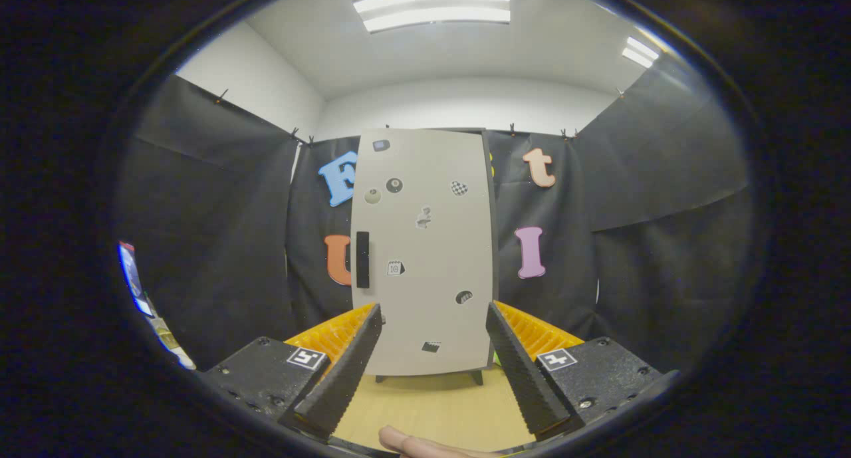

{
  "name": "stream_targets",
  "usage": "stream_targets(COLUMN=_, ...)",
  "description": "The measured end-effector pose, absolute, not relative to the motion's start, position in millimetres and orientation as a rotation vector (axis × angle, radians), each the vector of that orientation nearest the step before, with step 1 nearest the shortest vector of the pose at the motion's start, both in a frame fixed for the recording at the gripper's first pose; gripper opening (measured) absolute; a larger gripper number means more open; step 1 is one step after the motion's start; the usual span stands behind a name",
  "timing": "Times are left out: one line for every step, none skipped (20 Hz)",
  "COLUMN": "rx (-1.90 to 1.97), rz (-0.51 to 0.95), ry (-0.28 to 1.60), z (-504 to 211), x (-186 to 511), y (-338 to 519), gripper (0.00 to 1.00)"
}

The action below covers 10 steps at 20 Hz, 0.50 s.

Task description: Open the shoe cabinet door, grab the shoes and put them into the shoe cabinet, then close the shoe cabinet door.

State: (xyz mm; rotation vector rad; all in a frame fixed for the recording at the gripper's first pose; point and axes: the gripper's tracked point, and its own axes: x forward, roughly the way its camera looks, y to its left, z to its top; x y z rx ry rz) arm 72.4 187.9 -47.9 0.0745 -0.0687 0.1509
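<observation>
Your tongs (433, 315) are spread wide and hold nothing; the two black ribbed fingers (346, 371) angle apart with bare space between them, and the orange ribbing shows on the outer side of each. You carry them level and aimed straight ahead, roughly square to the shoe cabinet (425, 252). A fingertip of your hand (425, 445) shows just under the tongs, near their base.

Beyond the fingertips stands the shoe cabinet, well apart from them and framed between the two fingers. Its pale grey door (432, 272) is closed and faces you, dotted with small stickers. A black vertical handle (362, 259) sits along the door's left edge, about mid-height, a little above the left finger's tip. The cabinet rests on short dark feet on the light wooden floor (425, 405), which runs from the cabinet back under your tongs.
</observation>
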Motion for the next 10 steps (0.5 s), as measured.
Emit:
stream_targets(rx=0.092, rz=0.151, ry=-0.081, z=-43.9, x=66.2, y=183.3, gripper=1.00)
stream_targets(rx=0.122, rz=0.141, ry=-0.092, z=-37.7, x=62.7, y=176.2, gripper=1.00)
stream_targets(rx=0.144, rz=0.128, ry=-0.108, z=-34.4, x=58.4, y=170.4, gripper=1.00)
stream_targets(rx=0.157, rz=0.109, ry=-0.115, z=-32.9, x=55.9, y=164.5, gripper=1.00)
stream_targets(rx=0.157, rz=0.096, ry=-0.119, z=-34.2, x=55.4, y=160.8, gripper=1.00)
stream_targets(rx=0.139, rz=0.077, ry=-0.117, z=-37.4, x=55.5, y=157.4, gripper=0.99)
stream_targets(rx=0.120, rz=0.063, ry=-0.119, z=-39.2, x=57.5, y=154.0, gripper=0.99)
stream_targets(rx=0.099, rz=0.052, ry=-0.113, z=-42.5, x=61.0, y=151.9, gripper=1.00)
stream_targets(rx=0.089, rz=0.049, ry=-0.102, z=-47.3, x=63.5, y=152.5, gripper=1.00)
stream_targets(rx=0.093, rz=0.056, ry=-0.091, z=-50.7, x=66.1, y=155.3, gripper=1.00)
